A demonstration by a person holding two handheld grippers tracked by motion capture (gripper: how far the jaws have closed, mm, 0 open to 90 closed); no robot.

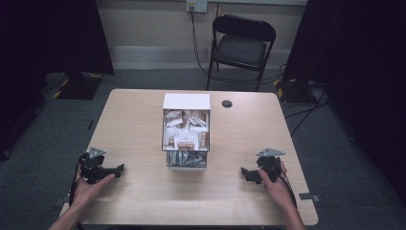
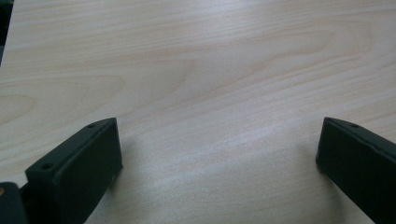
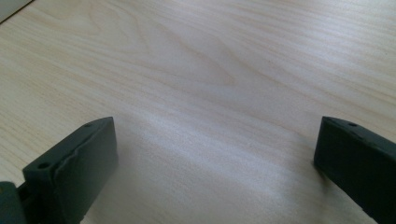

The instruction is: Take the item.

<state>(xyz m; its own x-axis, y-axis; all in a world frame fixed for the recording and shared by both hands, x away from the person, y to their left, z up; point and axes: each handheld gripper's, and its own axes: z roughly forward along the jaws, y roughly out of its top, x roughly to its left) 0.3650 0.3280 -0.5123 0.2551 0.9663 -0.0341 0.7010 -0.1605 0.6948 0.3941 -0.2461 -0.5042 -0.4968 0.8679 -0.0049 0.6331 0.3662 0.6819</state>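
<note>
- Pale wooden table (image 1: 134,201) on grey carpet, black folding chair (image 1: 242,45) behind, dark curtains at both sides.
- White box (image 1: 186,101) with a pulled-out drawer of packets (image 1: 186,134) standing mid-table, between both hands and well apart from each.
- Left gripper (image 1: 117,168) resting low near the front left edge, jaws spread wide, nothing between.
- Right gripper (image 1: 245,171) near the front right edge, jaws likewise spread, bare wood between.

A pale wood-grain table (image 1: 143,120) stands on grey carpet. At its middle sits a white box (image 1: 186,129) with open drawers, packed with what look like small packets. A dark round disc (image 1: 227,103) lies near the far edge.
</note>
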